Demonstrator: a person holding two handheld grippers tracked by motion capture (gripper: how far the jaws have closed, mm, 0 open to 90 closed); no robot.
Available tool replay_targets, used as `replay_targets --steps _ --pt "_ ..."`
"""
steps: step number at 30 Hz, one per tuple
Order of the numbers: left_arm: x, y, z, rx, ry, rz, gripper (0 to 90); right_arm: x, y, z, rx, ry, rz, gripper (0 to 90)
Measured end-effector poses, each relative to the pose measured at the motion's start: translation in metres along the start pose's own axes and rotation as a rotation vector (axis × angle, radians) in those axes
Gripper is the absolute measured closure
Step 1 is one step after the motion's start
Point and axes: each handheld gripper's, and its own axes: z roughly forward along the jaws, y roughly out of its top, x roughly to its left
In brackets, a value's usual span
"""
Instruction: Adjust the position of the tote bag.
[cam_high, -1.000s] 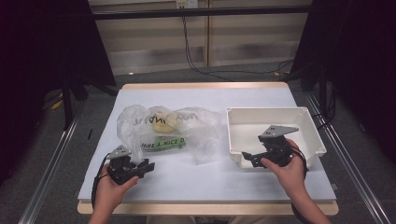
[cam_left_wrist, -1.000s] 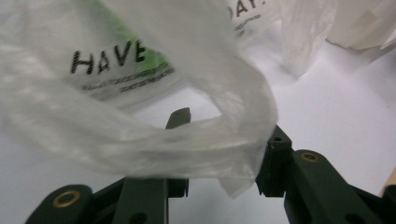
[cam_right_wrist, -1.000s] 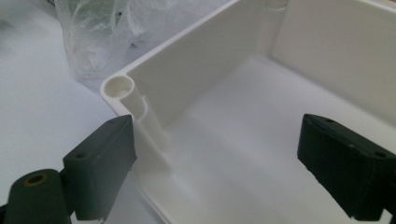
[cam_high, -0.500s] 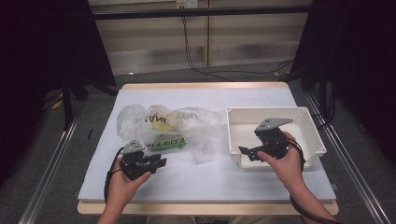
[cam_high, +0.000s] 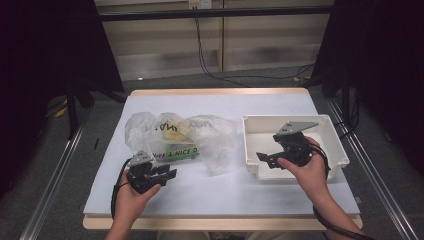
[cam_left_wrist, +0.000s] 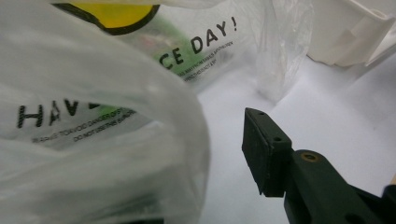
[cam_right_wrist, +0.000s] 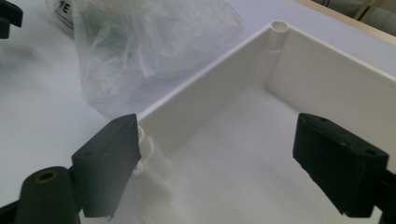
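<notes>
You are working over a table (cam_high: 225, 195) filling the centre of the high view. The bag (cam_high: 180, 137) is lying crumpled at centre left, long axis running left to right, its print reading across the frame. The bin (cam_high: 332, 135) is sitting at centre right, open side up, likely waiting to receive things. Your left gripper (cam_high: 167, 175) is pointing at the bag's lower edge, jaws parted and holding nothing. Your right gripper (cam_high: 265, 158) is hovering over the bin's lower left corner, jaws wide and holding nothing.
</notes>
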Motion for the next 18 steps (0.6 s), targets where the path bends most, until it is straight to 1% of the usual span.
replay_targets --steps 5,6,7,8,9,10,11,13,14,15,17,18 --pt "0.004 -0.004 -0.006 -0.005 0.018 -0.015 62.6 0.014 0.018 0.008 -0.014 0.039 -0.024 16.8" --pt "0.005 -0.005 -0.007 -0.007 0.016 -0.019 62.7 0.017 0.021 0.010 -0.015 0.041 -0.037 17.3" --pt "0.006 -0.005 -0.008 -0.004 0.021 -0.016 62.7 0.021 0.025 0.014 -0.017 0.055 -0.045 17.3" --pt "0.007 -0.005 -0.009 -0.008 0.018 -0.024 62.6 0.023 0.027 0.016 -0.019 0.065 -0.039 17.4" --pt "0.008 -0.006 -0.009 -0.002 0.021 -0.020 62.6 0.026 0.029 0.020 -0.024 0.084 -0.037 18.0" --pt "0.009 -0.007 -0.010 -0.002 0.023 -0.030 62.3 0.028 0.031 0.022 -0.025 0.090 -0.040 18.8" --pt "0.011 -0.007 -0.011 0.005 0.031 -0.024 61.9 0.031 0.032 0.025 -0.023 0.095 -0.044 19.2" --pt "0.013 -0.009 -0.012 0.007 0.036 -0.041 60.3 0.037 0.035 0.032 -0.027 0.114 -0.051 19.4" --pt "0.013 -0.011 -0.013 0.014 0.044 -0.036 59.2 0.040 0.036 0.034 -0.026 0.115 -0.053 20.5" --pt "0.014 -0.012 -0.014 0.019 0.041 -0.035 58.7 0.044 0.039 0.037 -0.029 0.124 -0.067 21.7" --pt "0.017 -0.014 -0.016 0.026 0.053 -0.041 57.5 0.050 0.043 0.040 -0.036 0.138 -0.076 21.9" --pt "0.018 -0.015 -0.018 0.032 0.052 -0.042 56.8 0.054 0.045 0.042 -0.037 0.145 -0.079 22.0"
